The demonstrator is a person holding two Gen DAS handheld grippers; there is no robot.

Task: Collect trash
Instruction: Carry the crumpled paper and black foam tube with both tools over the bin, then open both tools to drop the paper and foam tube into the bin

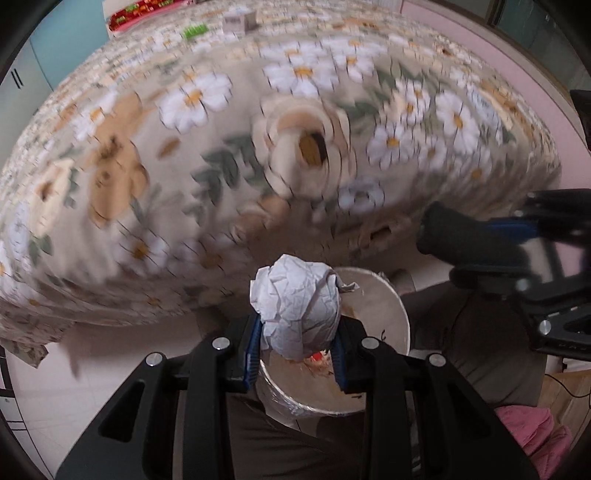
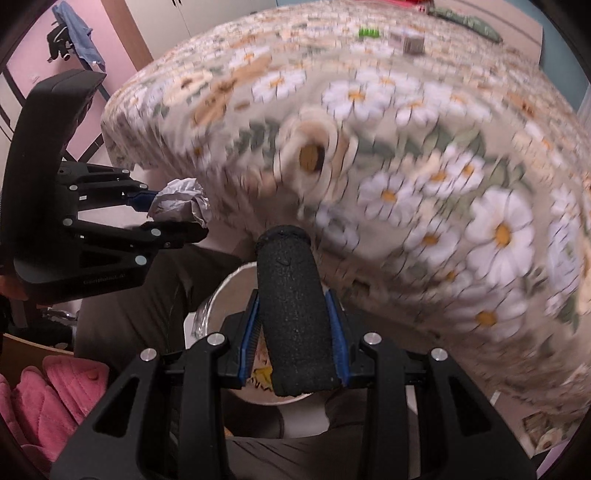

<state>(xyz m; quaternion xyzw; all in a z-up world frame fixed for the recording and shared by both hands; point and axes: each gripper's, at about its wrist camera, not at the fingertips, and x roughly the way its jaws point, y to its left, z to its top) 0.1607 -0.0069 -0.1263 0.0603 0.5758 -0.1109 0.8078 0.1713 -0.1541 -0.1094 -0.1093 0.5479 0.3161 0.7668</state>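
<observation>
Left claw (image 1: 295,354): clamped on crumpled white paper ball (image 1: 297,308), blue pads pressed to both sides, held above the open mouth of the round bin (image 1: 395,306). Same ball seen from the right wrist view at (image 2: 181,203), claw pointing sideways toward the flowered edge.

Right claw (image 2: 295,347): closed on black foam cylinder (image 2: 291,299), cylinder standing up between the blue pads, top end free; bin rim (image 2: 236,275) directly below. Same cylinder seen from the left wrist view at (image 1: 465,240), tilted, beside the bin.

Bin contents: scraps, red and yellow bits, detail unclear.

Surface: counter (image 1: 166,155) under daisy-print cloth, heavily motion-blurred. Small green item (image 1: 194,32) and a small box (image 1: 239,20) at the far end; red patterned item (image 1: 144,13) beyond.

Room: pink wall (image 1: 517,74), pale tiled floor (image 1: 44,398), pink fabric (image 2: 44,398) low at the side, dark trousers (image 1: 480,332) next to bin.
</observation>
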